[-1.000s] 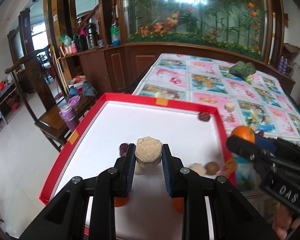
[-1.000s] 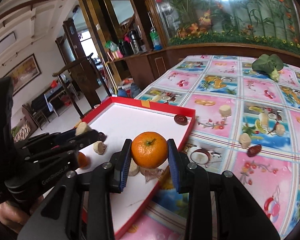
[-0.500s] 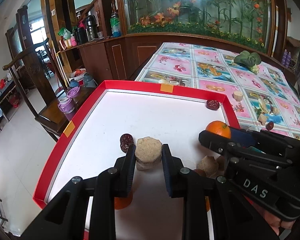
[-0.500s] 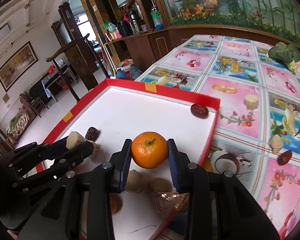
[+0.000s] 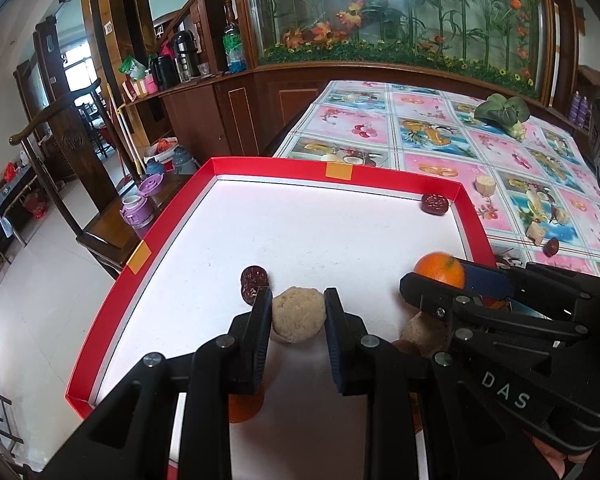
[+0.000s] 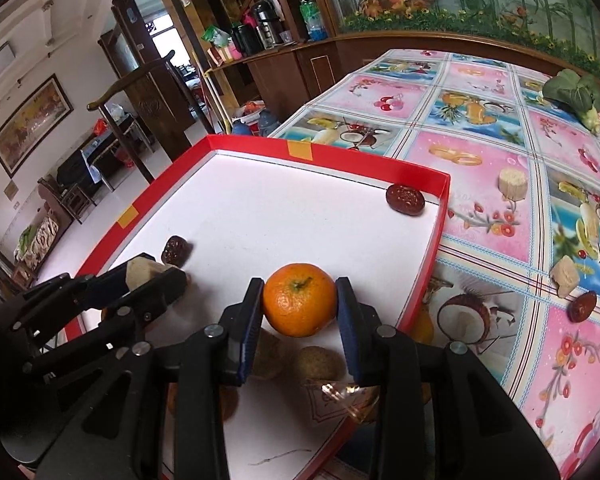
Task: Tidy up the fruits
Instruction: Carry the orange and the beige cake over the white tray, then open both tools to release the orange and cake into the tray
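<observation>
Your left gripper (image 5: 298,314) clamps rough, tan, crumbly round piece (image 5: 298,314), low over tray floor. Your right gripper (image 6: 299,312) pinches glossy, dimpled mandarin (image 6: 299,306) near tray's right wall. Shallow red-walled tray (image 5: 268,168), white matte floor, holds wrinkled dark-red dates (image 5: 435,203) (image 5: 254,280), more tan lumps (image 6: 320,362), possibly sugarcane cuts. Fruit-print plastic tablecloth (image 6: 480,152) carries loose pale chunks (image 6: 512,184), leafy green vegetable (image 6: 576,96).

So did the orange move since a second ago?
Yes. The orange, held in the right gripper, came in over the red tray's rim and now sits above the white floor inside.
</observation>
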`<state>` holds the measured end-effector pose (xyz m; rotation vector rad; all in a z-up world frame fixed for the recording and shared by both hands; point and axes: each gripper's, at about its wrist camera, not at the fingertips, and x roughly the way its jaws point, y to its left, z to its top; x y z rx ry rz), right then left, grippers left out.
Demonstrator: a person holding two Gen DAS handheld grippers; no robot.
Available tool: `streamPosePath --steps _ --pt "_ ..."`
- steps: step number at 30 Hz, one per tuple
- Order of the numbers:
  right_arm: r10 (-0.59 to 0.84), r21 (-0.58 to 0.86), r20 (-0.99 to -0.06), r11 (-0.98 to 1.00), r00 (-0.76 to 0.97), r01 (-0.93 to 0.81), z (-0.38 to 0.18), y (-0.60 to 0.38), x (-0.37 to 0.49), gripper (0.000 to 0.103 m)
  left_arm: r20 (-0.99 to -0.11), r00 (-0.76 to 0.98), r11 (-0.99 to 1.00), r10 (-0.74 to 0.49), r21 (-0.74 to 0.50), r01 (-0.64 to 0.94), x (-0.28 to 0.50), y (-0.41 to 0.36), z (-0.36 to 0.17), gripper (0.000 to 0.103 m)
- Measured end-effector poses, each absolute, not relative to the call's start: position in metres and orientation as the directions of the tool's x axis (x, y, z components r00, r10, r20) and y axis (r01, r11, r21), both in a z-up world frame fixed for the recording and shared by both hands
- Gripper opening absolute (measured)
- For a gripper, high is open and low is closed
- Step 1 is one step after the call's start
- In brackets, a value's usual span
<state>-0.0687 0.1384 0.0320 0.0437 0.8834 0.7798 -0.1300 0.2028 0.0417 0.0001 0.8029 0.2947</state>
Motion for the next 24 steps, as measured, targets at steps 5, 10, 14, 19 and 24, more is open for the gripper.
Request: streamPosePath --steps 5,10,14,19,24 --pt "0.634 0.349 -0.669 0.729 0.388 -0.589 0.032 0.134 -0.07 0.039 -0.717 0.645 0.957 0.264 0.112 -0.267 -0.129 0.203 0.042 0.032" --pt "0.656 0.374 -0.635 0.724 0.409 -0.58 0.038 0.123 -0.068 0.041 -0.713 0.641 0.951 0.283 0.124 -0.282 -0.131 0.201 0.044 0.048" --pt "0.678 0.395 -0.587 0.717 0.443 -0.575 0.046 0.11 -0.069 0.042 -0.705 0.645 0.948 0.295 0.131 -0.29 -0.132 0.199 0.05 0.052" --pt "0.681 0.416 -0.56 0.723 0.471 -0.551 0.05 0.093 -0.066 0.042 -0.693 0.654 0.946 0.305 0.143 -0.289 -0.134 0.194 0.056 0.056" --pt "0.678 0.437 -0.546 0.731 0.491 -0.523 0.051 0.075 -0.059 0.042 -0.682 0.663 0.948 0.308 0.159 -0.277 -0.134 0.184 0.062 0.056"
